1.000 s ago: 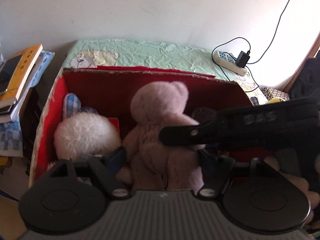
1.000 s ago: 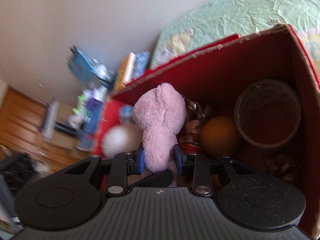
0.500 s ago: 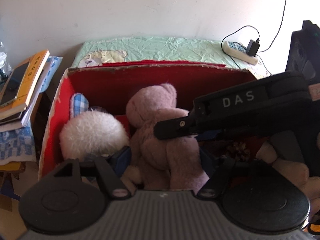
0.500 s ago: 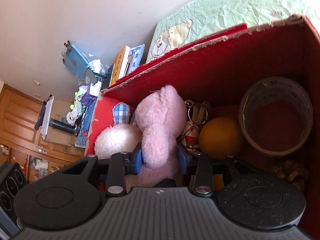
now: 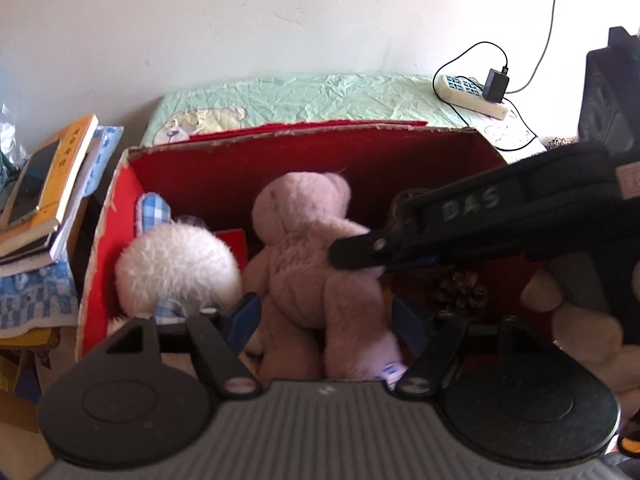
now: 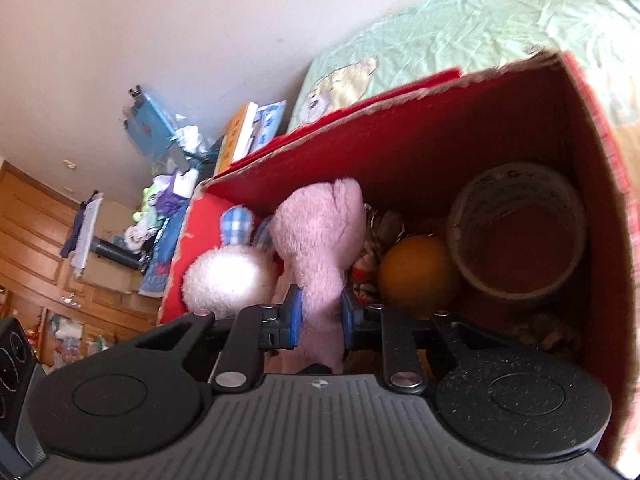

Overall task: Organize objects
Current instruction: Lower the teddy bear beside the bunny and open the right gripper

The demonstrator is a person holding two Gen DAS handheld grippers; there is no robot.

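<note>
Red box (image 6: 460, 152) is holding the toys; pink bear (image 6: 320, 240) is sitting upright inside. Right gripper (image 6: 319, 318), just closing, is clamping its body to place it; left gripper (image 5: 322, 316), closing, is straddling its legs, contact unclear.

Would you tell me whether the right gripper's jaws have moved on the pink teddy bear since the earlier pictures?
Yes. The right gripper has just been closing; its jaws now pinch the pink teddy bear in the red box.
</note>
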